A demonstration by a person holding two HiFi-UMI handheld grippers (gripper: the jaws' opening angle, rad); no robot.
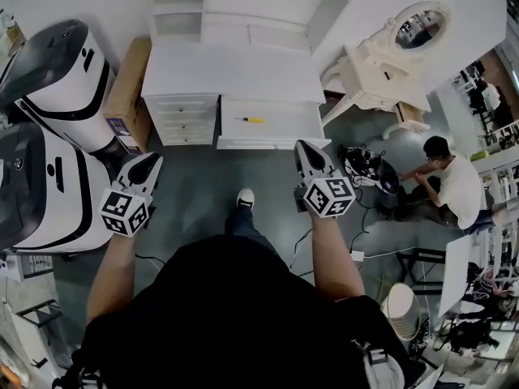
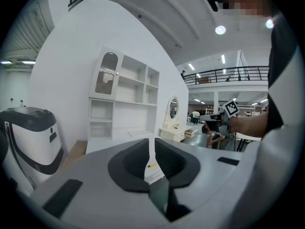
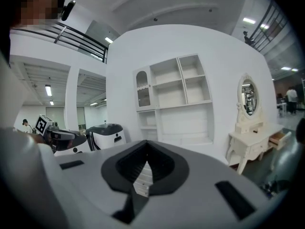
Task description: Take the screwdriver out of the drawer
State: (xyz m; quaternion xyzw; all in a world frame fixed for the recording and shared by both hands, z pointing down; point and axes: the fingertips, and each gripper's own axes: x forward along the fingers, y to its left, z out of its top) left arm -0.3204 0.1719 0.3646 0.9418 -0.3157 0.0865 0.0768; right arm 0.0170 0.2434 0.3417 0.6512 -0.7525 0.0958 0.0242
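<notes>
Screwdriver in the open drawer, both grippers short of it.
The yellow-handled screwdriver (image 1: 250,120) lay alone near the left end of the pulled-out drawer (image 1: 274,143) of the white desk (image 1: 227,71), beside a stack of shut drawers (image 1: 186,118). The left gripper (image 1: 151,160) held its jaws a narrow slit apart, empty; the right gripper (image 1: 306,148) had its jaws closed on nothing. Both hung over grey floor, apart from the drawer, with the wearer's shoe (image 1: 245,198) between them. Two white machines (image 1: 57,79) stood left; a dressing table (image 1: 381,63) and a crouching person (image 1: 454,185) were right.

No text, label, brand or number can be read anywhere.
</notes>
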